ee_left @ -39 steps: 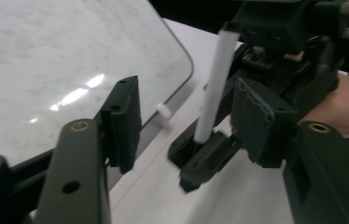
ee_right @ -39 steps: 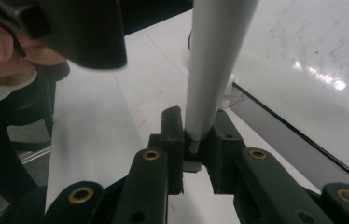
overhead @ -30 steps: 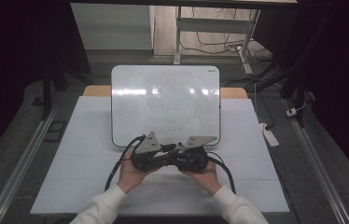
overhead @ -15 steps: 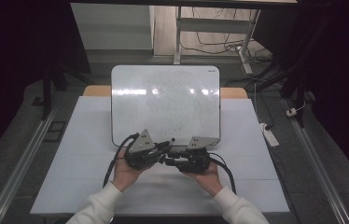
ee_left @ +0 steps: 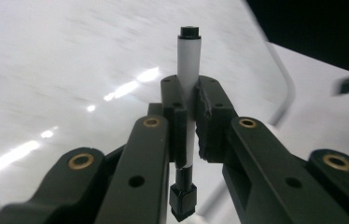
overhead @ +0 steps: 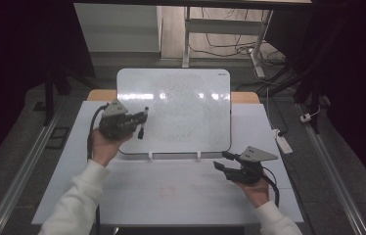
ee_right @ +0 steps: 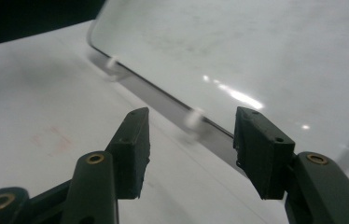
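A white table (overhead: 171, 196) sits in a dark room, and a shiny whiteboard (overhead: 181, 107) leans up on it. The left gripper (overhead: 139, 122) is squeezed tight on a white marker (ee_left: 189, 93), at the left edge of the whiteboard. I think the marker could slip or tip in the jaws if it is pushed too hard on the board, because the jaws pinch just a thin bit of it. The right gripper (overhead: 222, 160) is down by the board's bottom right corner. Its jaws have just been opening, and nothing is between them.
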`<state>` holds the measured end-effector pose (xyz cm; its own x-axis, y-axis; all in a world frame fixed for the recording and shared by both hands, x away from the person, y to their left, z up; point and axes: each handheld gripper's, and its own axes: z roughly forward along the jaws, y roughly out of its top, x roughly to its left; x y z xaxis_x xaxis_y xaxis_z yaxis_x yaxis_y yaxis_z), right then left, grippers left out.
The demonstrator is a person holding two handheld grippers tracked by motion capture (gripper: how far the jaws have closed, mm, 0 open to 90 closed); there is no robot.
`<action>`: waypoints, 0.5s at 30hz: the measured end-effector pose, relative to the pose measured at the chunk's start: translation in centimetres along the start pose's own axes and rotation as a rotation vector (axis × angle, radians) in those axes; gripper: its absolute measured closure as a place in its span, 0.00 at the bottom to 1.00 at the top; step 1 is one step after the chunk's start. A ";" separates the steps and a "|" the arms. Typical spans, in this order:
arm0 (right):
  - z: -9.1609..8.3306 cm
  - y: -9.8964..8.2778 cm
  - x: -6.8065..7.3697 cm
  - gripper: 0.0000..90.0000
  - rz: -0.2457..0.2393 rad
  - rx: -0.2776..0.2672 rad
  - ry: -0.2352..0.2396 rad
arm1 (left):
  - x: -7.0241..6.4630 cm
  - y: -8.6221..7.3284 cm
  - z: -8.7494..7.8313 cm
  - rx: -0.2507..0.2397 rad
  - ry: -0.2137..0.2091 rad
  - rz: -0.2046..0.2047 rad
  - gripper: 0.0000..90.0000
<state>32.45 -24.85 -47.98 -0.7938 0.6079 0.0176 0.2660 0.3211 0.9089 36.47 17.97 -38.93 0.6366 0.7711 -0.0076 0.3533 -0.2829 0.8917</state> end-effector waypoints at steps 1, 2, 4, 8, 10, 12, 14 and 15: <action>-0.6 -0.2 -0.3 0.51 0.003 -0.004 -0.018 | 0.6 0.5 0.2 0.007 0.016 -0.005 0.91; -1.1 -0.4 -0.6 0.51 0.011 -0.009 -0.028 | 1.2 1.0 0.4 0.016 0.030 -0.010 0.91; -2.0 -0.9 -1.2 0.51 0.024 -0.016 -0.054 | 2.2 1.7 0.8 0.036 0.059 -0.020 0.91; -3.2 -1.7 -2.2 0.51 0.052 -0.021 -0.097 | 4.0 2.8 1.4 0.066 0.110 -0.034 0.91; -3.5 -1.9 -2.6 0.51 0.060 -0.022 -0.108 | 4.7 3.2 1.7 0.080 0.138 -0.039 0.91; -3.5 -2.0 -2.7 0.51 0.065 -0.022 -0.112 | 5.4 3.7 1.8 0.093 0.163 -0.041 0.91; -3.4 -2.0 -2.7 0.51 0.064 -0.021 -0.112 | 6.1 4.1 2.1 0.113 0.190 -0.043 0.91; -3.3 -1.9 -2.7 0.51 0.059 -0.018 -0.112 | 6.4 4.3 2.2 0.122 0.205 -0.043 0.91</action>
<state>32.24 -29.51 -48.39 -0.7109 0.7028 0.0259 0.3000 0.2698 0.9150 43.56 20.43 -36.11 0.4711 0.8801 0.0591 0.4647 -0.3045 0.8315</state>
